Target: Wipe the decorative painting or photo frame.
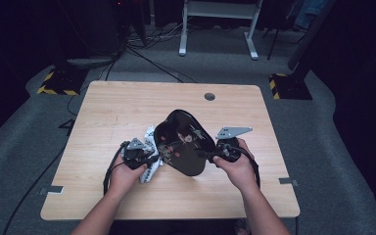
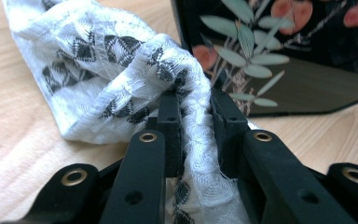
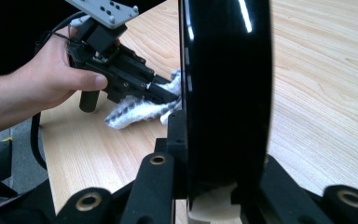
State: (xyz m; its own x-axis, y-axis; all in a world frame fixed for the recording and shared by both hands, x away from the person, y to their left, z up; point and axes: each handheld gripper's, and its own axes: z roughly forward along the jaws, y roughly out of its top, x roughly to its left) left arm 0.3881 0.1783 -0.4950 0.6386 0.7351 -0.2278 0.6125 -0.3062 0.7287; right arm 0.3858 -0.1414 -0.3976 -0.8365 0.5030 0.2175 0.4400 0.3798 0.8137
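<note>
High view: right gripper [image 1: 210, 155] fingers clamp tilted black tray [image 1: 183, 142], left gripper [image 1: 152, 159] fingers pinch cloth [image 1: 149, 137]

From up top my left tongs [image 1: 152, 159] covered half the cloth [image 1: 148, 147]. In my right tongs' view, the tray [image 3: 228, 93] ran off the top edge and hid the surface [image 3: 317, 84] behind it. The tray's painted pattern was too small to read from above.

Glossy black lacquered tray [image 1: 183, 142] with painted leaves and flowers, mirror-smooth rim, white woven cloth [image 2: 121, 79] with black stitched pattern, crinkled and frayed, matt pale wood-grain desk [image 1: 117, 107], matt black plastic fingers [image 2: 170, 121] with brass-coloured rivets
</note>
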